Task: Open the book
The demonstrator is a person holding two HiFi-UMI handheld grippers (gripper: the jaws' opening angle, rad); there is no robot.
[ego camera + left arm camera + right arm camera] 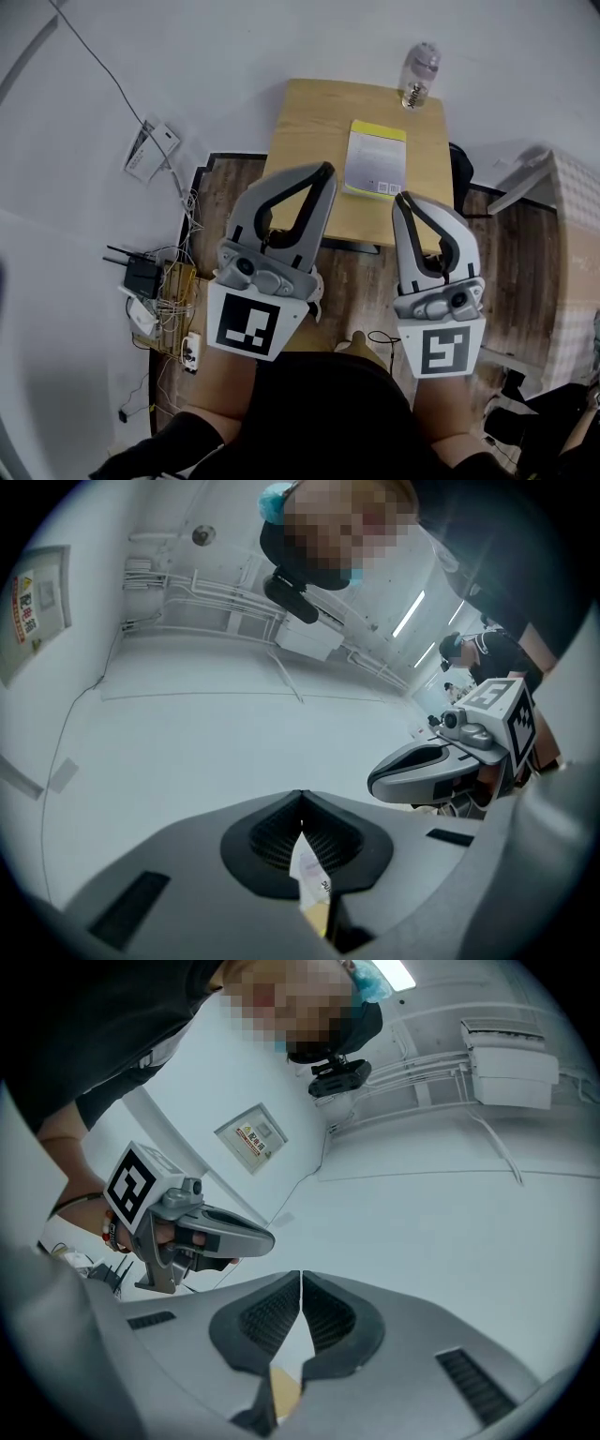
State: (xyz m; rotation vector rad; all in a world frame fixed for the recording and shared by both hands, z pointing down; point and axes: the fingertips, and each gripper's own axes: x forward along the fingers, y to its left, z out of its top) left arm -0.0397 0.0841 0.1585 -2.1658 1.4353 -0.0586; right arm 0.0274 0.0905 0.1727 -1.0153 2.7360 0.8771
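Note:
A closed book with a white and yellow cover lies flat on a small wooden table, toward its right half. Both grippers hang in the air on the near side of the table, clear of the book. My left gripper is shut with its tips together over the table's near edge, nothing held. My right gripper is shut too, just short of the book's near right corner. In the left gripper view the jaws meet, and the right gripper shows beside them. The right gripper view shows its own jaws touching, nothing between.
A clear plastic bottle stands at the table's far right corner. A router, cables and a white box lie on the floor at the left. A dark object sits by the table's right edge, white furniture further right.

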